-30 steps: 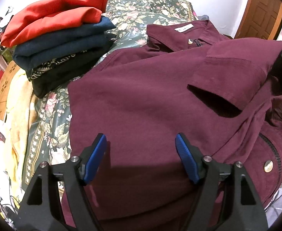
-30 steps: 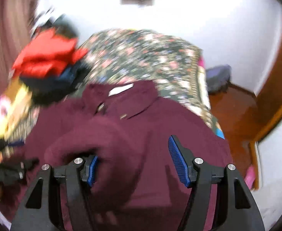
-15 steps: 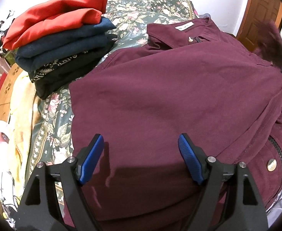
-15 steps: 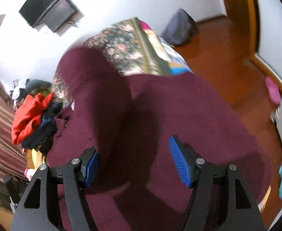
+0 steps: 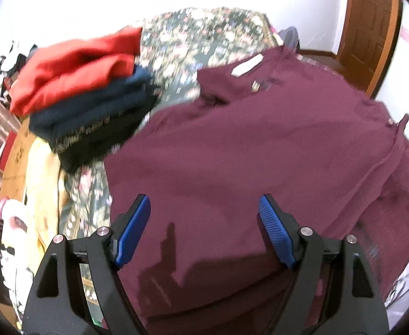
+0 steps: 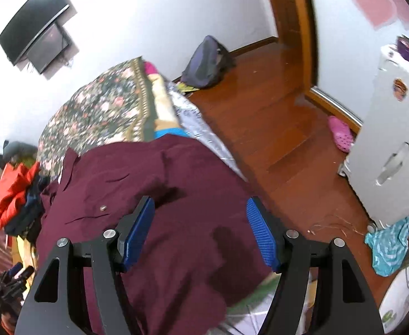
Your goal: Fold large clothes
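The maroon jacket (image 5: pixel 260 150) lies spread on the bed (image 5: pixel 204 33), collar far from both hand-held grippers. The left hand-held gripper (image 5: pixel 204 229) and right hand-held gripper (image 6: pixel 200 231) hover above its near part, jaws apart and empty.

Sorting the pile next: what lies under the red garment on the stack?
Under the red garment lies a folded navy piece, then a black one with pale patterned trim. Anything beneath that is hidden; the stack sits on the floral bedspread.
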`<state>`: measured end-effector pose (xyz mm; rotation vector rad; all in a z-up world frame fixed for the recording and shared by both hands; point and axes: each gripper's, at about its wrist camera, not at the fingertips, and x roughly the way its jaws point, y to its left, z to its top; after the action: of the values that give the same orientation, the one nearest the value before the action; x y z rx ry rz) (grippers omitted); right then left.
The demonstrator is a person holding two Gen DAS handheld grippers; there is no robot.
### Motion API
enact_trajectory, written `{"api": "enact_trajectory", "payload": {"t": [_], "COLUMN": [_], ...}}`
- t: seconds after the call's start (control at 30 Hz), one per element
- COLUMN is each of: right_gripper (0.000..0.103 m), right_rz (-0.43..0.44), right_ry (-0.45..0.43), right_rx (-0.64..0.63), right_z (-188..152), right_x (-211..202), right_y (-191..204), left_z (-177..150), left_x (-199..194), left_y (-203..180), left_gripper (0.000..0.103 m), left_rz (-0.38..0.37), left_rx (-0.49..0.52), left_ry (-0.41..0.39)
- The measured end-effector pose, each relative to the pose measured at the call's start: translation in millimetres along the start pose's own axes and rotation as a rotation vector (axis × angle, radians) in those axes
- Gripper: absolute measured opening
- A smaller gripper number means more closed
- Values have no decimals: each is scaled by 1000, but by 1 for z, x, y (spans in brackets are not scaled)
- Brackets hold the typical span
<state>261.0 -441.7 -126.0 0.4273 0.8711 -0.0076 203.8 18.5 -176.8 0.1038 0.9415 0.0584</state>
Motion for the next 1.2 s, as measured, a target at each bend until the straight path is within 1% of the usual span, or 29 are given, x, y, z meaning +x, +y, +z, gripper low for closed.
{"api": "enact_trajectory", "payload": {"t": [0.07, 0.17, 0.3, 0.4, 0.5, 0.53, 0.57, 0.73, 0.9, 0.93, 0.97, 1.0, 1.07, 1.1, 1.17, 1.2], "right_gripper": [65, 65, 65, 65, 65, 65, 68, 67, 65, 61, 52, 46, 27, 23, 9, 8], "right_rz": [-4, -5, 57, 127, 199, 223, 241, 255, 218, 201, 181, 165, 151, 147, 140, 134], "right_ry": [2, 31, 132, 209, 246, 250, 248, 195, 184, 180, 181, 182, 169, 158, 128, 101], "right_rx": [25, 80, 191, 301, 376, 392, 412, 455, 438, 438, 441, 441, 442, 439, 420, 388], "right_z": [-2, -10, -29, -44, -50, -50, -51, -40, -27, -25, -23, -22, -20, -18, -14, -8], "right_x": [-1, 3, 25, 47, 64, 67, 71, 79, 101, 107, 114, 118, 118, 114, 106, 97], "right_y": [-8, -27, -52, -70, -79, -81, -82, -87, -87, -87, -87, -88, -88, -88, -84, -78], "left_z": [10, 23, 36, 38, 36, 35, 34, 31, 29, 28, 28, 27, 25, 24, 22, 21], "left_x": [-7, -15, -20, -20, -17, -17, -16, -13, -8, -8, -8, -8, -9, -9, -9, -9], "left_y": [-7, -15, -28, -38, -47, -49, -51, -51, -47, -46, -46, -45, -44, -43, -39, -37], "left_gripper": [79, 79, 79, 79, 79, 79, 79, 79, 79, 79, 79, 79, 79, 79, 79, 79], "left_rz": [-2, -13, -42, -53, -55, -54, -50, -36, -34, -35, -34, -33, -25, -19, -9, -7], "left_rx": [5, 1, -3, 8, 29, 35, 40, 40, 14, 11, 9, 9, 11, 12, 10, 7], "left_ry": [-36, -76, -105, -102, -90, -87, -85, -71, -56, -54, -54, -55, -58, -60, -62, -62]}}
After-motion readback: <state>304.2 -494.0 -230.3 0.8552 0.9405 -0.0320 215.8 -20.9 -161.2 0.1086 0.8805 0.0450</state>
